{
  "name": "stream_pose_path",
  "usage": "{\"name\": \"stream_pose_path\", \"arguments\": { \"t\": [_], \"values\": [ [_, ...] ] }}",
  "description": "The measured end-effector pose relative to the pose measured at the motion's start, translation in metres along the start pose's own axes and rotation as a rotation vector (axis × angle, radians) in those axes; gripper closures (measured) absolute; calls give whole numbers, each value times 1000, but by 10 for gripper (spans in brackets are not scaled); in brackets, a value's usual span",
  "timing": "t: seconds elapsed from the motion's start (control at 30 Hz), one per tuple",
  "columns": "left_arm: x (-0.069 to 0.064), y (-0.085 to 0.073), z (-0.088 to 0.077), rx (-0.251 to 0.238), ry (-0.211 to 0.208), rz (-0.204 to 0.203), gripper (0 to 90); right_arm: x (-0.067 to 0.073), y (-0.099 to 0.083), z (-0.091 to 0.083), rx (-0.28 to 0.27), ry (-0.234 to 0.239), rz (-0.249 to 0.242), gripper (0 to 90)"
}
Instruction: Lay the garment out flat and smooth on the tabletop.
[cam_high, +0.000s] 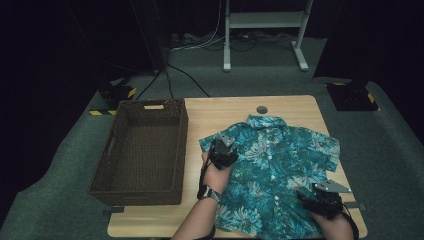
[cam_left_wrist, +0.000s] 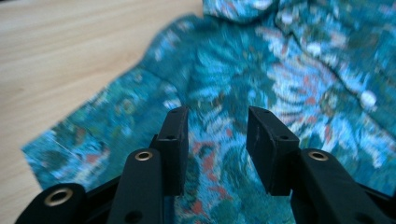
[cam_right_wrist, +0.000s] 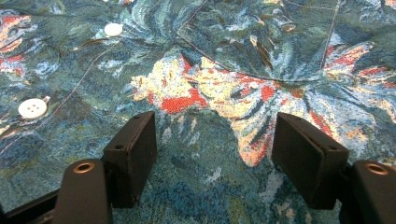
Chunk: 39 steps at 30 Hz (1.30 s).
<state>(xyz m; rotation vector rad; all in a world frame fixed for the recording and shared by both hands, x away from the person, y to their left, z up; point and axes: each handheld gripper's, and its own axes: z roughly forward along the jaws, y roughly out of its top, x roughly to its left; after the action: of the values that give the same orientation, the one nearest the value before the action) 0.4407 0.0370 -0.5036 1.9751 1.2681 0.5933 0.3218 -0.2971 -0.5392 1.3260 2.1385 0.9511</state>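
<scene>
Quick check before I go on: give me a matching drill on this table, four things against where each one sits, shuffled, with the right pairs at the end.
Things:
1. shirt
2. wicker basket
3. left gripper
4. right gripper

Places:
A. on the left part of the table, with nothing in it
B. over the shirt's lower hem, at the near right
C. spread flat, front up, on the right part of the table
D. over the shirt's sleeve on the basket's side

Pairs: 1-C, 2-A, 3-D, 4-B
</scene>
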Motion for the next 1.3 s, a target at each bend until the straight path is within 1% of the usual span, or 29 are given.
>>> {"name": "stream_pose_path", "arguments": {
  "t": [0.03, 0.07, 0.1, 0.17, 0.2, 0.23, 0.3, 0.4, 0.47, 0.5, 0.57, 0.63, 0.67, 0.7, 0.73, 0.83, 0.87, 0.97, 1.0, 1.03, 1.07, 1.1, 1.13, 1.17, 1.23, 1.3],
  "values": [
    [1, -3, 3, 11, -2, -7, 587, 0, 0, 0, 0, 0, 0, 307],
    [1, -3, 3, 11, -2, -7, 585, 0, 0, 0, 0, 0, 0, 307],
    [4, -8, 10, 29, -1, -24, 585, 0, 0, 0, 0, 0, -1, 308],
    [4, -8, 10, 29, -1, -24, 583, 0, 0, 0, 0, 0, -1, 308],
    [11, -14, 16, 57, 14, -37, 583, 0, 0, 0, 0, 0, -1, 308],
    [14, -16, 18, 65, 23, -37, 578, 0, 0, 0, 0, 1, -1, 308],
    [19, -19, 20, 76, 33, -50, 574, 0, 0, 0, 0, 1, 0, 308],
    [27, -21, 20, 68, 42, -70, 572, 0, 0, 0, 0, 1, -1, 308],
    [31, -20, 20, 71, 61, -68, 572, 0, 0, 0, 0, 1, 0, 309],
    [33, -20, 20, 71, 67, -73, 572, 0, 0, 0, 0, 1, 0, 309],
    [39, -21, 19, 71, 74, -96, 558, 0, 0, 0, 0, 1, -1, 310],
    [43, -22, 18, 74, 87, -109, 555, 0, 0, -1, 0, 3, 0, 311],
    [43, -22, 18, 74, 87, -109, 546, 0, 0, -1, 0, 3, 0, 311],
    [45, -23, 16, 75, 85, -118, 546, 0, -1, -1, 0, 3, 0, 311],
    [45, -23, 15, 71, 84, -120, 527, 0, -1, -1, 0, 4, -2, 311],
    [42, -23, 12, 64, 78, -115, 489, 0, -1, -2, 0, 4, 0, 311],
    [39, -22, 10, 49, 70, -104, 489, 0, -1, -2, 0, 4, 0, 311],
    [33, -20, 4, 22, 40, -97, 407, 0, -1, -2, 0, 4, 1, 311],
    [28, -19, 1, 9, 20, -93, 365, 0, -1, -2, 0, 4, 1, 310],
    [25, -18, 0, 8, 3, -91, 339, 0, -1, -2, 0, 4, -1, 310],
    [25, -18, 0, 8, 3, -91, 306, 0, -1, -2, 0, 4, -1, 310],
    [21, -18, -2, 13, -30, -81, 306, 0, -1, -2, 0, 4, 0, 310],
    [19, -18, -2, 16, -41, -74, 247, 0, -1, -1, 0, 4, -1, 309],
    [15, -19, -5, 12, -63, -68, 230, 0, -1, -2, 0, 4, 0, 310],
    [12, -22, -9, 7, -80, -61, 185, 0, -1, -2, 0, 4, 0, 309],
    [10, -26, -12, 7, -121, -65, 131, 0, -1, -1, 0, 4, -2, 309]
  ]
}}
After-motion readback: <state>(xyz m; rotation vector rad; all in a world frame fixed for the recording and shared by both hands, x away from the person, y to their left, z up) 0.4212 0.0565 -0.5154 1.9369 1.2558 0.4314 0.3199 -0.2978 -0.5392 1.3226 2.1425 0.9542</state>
